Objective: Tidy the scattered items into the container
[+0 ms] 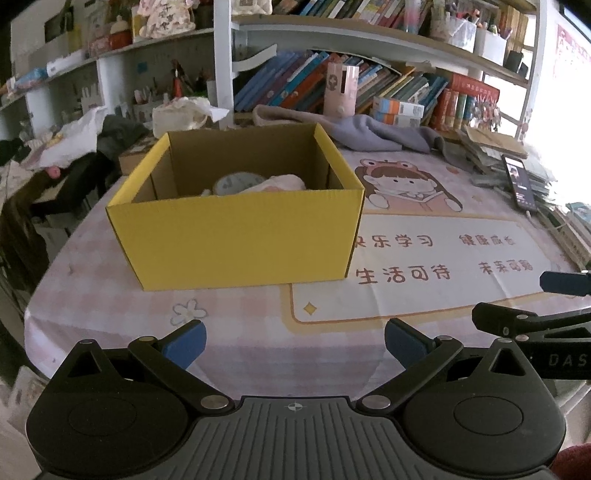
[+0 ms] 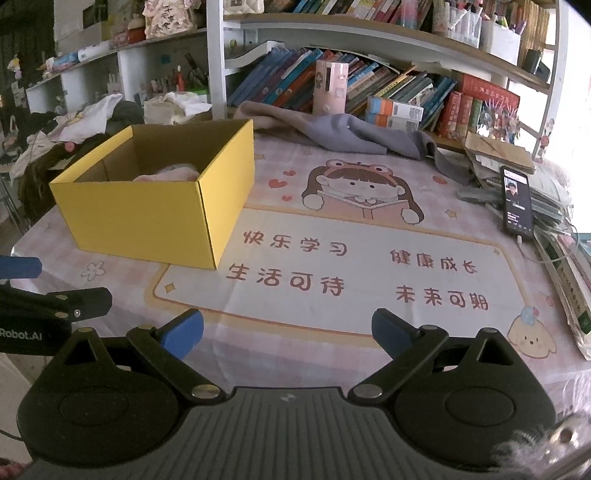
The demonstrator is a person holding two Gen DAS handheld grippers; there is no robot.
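Yellow cardboard box (image 1: 240, 232), open top, sits left of centre in both wrist views, on a pink checked tablecloth (image 1: 110, 306) printed with a cartoon girl and Chinese characters. Inside the box, at the far side: a pale pink soft item (image 1: 280, 182) and a round pale blue-grey item (image 1: 234, 182); what they are is unclear.

Left gripper (image 1: 293, 341): blue-padded fingers wide apart, nothing between them, low in frame, near the table edge. Right gripper (image 2: 286, 332): fingers also spread, empty, over the printed panel.

Outward: grey cloth (image 2: 354, 134) behind the box; smartphone (image 2: 517, 201), screen lit, propped at right against stacked papers; bookshelf (image 2: 369, 33) across the top.
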